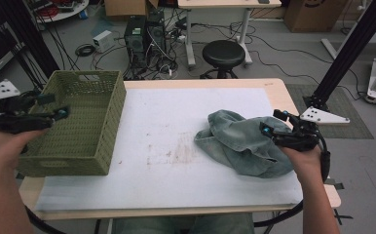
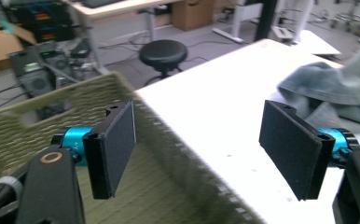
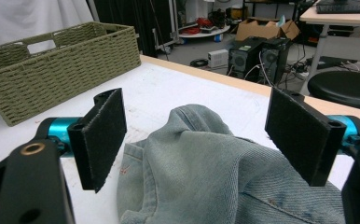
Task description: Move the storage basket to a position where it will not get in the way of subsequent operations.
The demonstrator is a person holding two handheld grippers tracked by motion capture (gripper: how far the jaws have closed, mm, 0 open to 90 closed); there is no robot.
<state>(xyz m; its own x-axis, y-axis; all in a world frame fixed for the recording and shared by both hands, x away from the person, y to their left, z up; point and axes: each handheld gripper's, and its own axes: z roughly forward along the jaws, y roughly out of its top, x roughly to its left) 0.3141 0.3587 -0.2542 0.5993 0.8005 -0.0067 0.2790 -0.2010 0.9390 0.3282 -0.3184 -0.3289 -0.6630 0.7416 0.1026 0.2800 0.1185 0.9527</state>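
A crumpled light-blue denim garment (image 1: 235,141) lies on the right half of the white mat. My right gripper (image 1: 273,122) hovers at its right edge, open. In the right gripper view the denim (image 3: 206,158) bulges up between and below the two black pads (image 3: 101,135), which stand apart from it. A green woven basket (image 1: 103,122) sits at the table's left. My left gripper (image 1: 54,106) is held over the basket's left part, open with nothing between the jaws. In the left gripper view the gripper (image 2: 199,109) looks across the basket's rim (image 2: 29,116) toward the denim (image 2: 336,84).
A white mat (image 1: 176,112) covers the wooden table, with faint stains at its middle. Behind the table stand a black stool (image 1: 223,52), computer towers (image 1: 144,34) and tangled cables. A black frame post (image 1: 347,53) rises at the right.
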